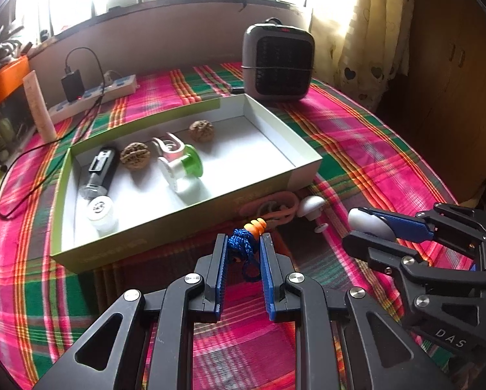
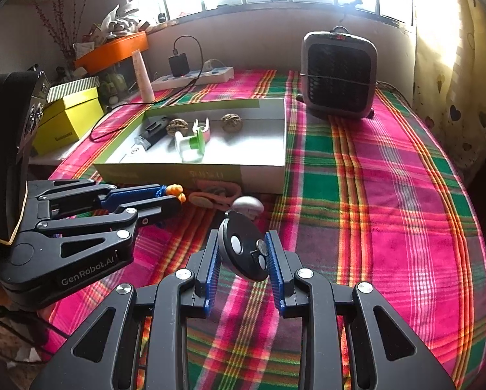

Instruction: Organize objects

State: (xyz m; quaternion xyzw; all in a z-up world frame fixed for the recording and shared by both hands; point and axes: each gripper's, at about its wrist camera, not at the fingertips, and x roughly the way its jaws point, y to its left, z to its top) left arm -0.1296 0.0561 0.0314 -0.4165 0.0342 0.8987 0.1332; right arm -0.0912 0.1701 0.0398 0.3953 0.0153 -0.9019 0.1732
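My left gripper is shut on a pair of orange earplugs on a blue cord, just in front of the green-sided box. My right gripper is shut on a black oval remote with white buttons, to the right of the left gripper. The box holds two walnuts, a green and white spool, a black torch and a small white jar. A white mushroom-shaped knob and a pink strap lie on the cloth by the box's front.
A grey fan heater stands behind the box. A power strip with a black charger and a white tube sit at the back left. A yellow box lies left of the plaid-covered table.
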